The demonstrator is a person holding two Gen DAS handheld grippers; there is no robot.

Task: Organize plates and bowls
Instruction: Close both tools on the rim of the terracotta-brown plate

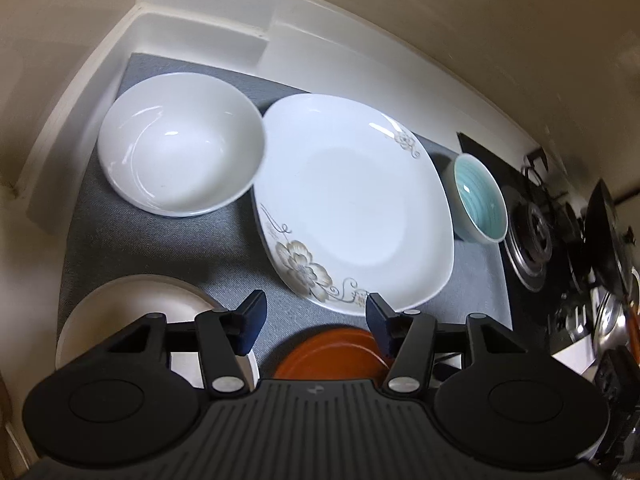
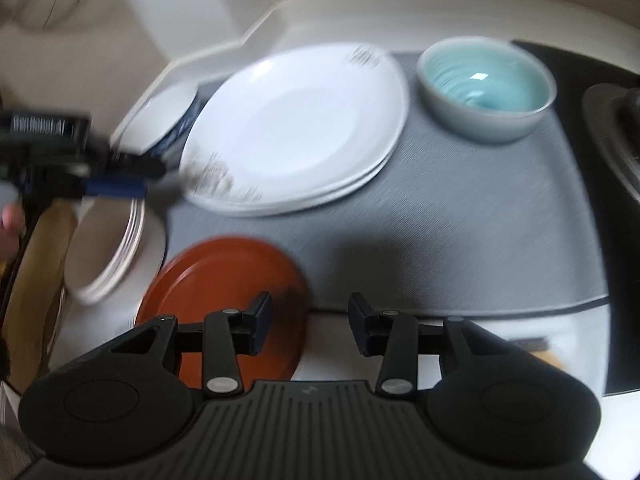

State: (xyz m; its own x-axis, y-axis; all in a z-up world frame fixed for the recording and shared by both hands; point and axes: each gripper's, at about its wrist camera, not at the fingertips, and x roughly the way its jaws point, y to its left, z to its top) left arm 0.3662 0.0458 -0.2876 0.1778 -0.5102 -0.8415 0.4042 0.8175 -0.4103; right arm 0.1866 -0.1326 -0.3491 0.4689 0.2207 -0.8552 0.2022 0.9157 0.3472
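Note:
A grey mat [image 1: 224, 240] carries a large white bowl [image 1: 180, 144], a stack of white floral plates [image 1: 356, 200], a small teal bowl [image 1: 480, 200], an orange plate [image 1: 332, 352] and a stack of cream plates [image 1: 132, 304]. My left gripper [image 1: 316, 320] is open and empty above the mat's near side, between the cream stack and the floral plates. In the right wrist view, my right gripper [image 2: 310, 326] is open and empty over the orange plate's [image 2: 224, 280] right edge. The floral plates [image 2: 296, 128], teal bowl [image 2: 486, 88] and left gripper [image 2: 132, 178] show there, blurred.
A gas stove [image 1: 532, 232] with a dark pan [image 1: 604, 232] stands to the right of the mat. A white raised ledge [image 1: 200, 36] and wall run behind it. In the right wrist view a blue-patterned bowl [image 2: 168, 120] sits at the back left, and the cream stack [image 2: 108, 256] at left.

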